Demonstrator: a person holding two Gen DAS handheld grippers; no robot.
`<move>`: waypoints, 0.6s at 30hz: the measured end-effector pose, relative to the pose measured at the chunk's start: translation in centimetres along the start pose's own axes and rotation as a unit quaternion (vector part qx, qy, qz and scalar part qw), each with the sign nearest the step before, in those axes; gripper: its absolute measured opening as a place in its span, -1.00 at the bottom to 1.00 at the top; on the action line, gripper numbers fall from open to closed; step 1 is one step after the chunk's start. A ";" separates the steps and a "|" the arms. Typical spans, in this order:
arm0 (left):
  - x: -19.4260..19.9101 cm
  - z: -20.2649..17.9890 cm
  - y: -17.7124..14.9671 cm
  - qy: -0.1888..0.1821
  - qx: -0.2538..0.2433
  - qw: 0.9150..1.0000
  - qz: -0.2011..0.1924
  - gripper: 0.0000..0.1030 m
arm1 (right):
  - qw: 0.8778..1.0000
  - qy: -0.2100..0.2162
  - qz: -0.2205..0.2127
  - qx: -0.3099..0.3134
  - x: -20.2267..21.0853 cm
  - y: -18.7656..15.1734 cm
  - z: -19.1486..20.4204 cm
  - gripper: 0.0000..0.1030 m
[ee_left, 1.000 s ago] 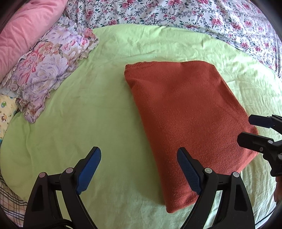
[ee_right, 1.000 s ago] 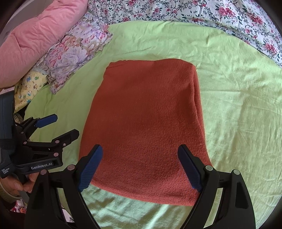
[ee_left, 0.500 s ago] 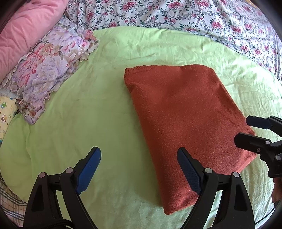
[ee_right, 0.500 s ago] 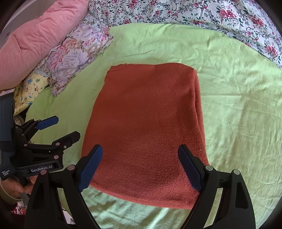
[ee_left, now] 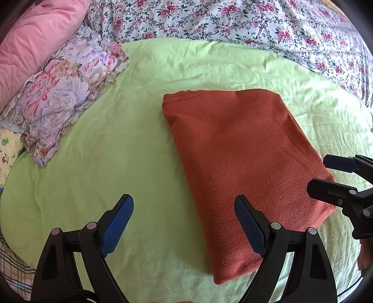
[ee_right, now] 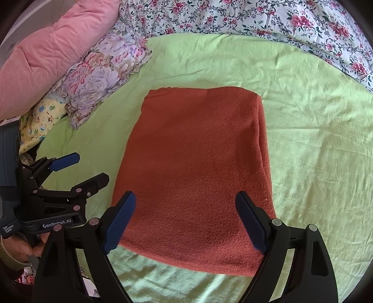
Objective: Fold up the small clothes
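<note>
A rust-orange knitted garment [ee_left: 244, 167] lies folded into a flat rectangle on the light green sheet [ee_left: 121, 149]; it also shows in the right wrist view [ee_right: 198, 167]. My left gripper [ee_left: 184, 221] is open and empty, above the sheet at the garment's left near edge. It also shows in the right wrist view [ee_right: 81, 170]. My right gripper [ee_right: 185, 220] is open and empty, held over the garment's near edge. It also shows at the right of the left wrist view [ee_left: 326, 173].
A purple floral frilled pillow [ee_left: 63, 98], a pink quilt [ee_left: 32, 39] and a yellow cartoon-print cloth [ee_right: 39, 121] lie at the left. A white floral bedspread [ee_left: 233, 21] runs along the far side. A checked cloth [ee_left: 11, 268] lies at the near left.
Both grippers have drawn back a little from the garment, which now sits lower and farther in both views. Both stay open.
</note>
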State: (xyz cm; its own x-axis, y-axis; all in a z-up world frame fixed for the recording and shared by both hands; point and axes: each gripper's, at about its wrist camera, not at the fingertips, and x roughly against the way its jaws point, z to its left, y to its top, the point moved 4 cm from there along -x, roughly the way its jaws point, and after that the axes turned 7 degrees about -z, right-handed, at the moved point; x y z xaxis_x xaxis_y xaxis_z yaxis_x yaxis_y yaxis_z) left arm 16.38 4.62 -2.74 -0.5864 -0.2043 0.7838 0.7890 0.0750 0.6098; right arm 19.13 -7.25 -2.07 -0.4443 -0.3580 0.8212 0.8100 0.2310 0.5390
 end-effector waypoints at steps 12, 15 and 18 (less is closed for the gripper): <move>0.2 -0.3 0.1 -0.003 -0.001 1.000 -0.003 0.73 | 1.000 0.001 -0.002 -0.001 0.2 0.0 -0.1 0.70; 0.3 -0.4 0.2 -0.003 -0.003 1.000 -0.004 0.73 | 1.000 0.003 -0.003 0.000 0.2 0.1 -0.2 0.70; 0.3 -0.4 0.3 -0.002 -0.002 1.000 -0.004 0.73 | 1.000 0.003 -0.003 -0.002 0.2 0.2 -0.2 0.70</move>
State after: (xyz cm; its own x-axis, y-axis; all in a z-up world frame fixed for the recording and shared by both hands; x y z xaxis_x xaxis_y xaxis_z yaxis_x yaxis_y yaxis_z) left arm 16.49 4.19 -2.37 -0.5936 -0.2004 0.7794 0.7850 0.0690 0.6157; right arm 19.29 -7.51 -1.86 -0.4473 -0.3658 0.8162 0.8087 0.2243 0.5437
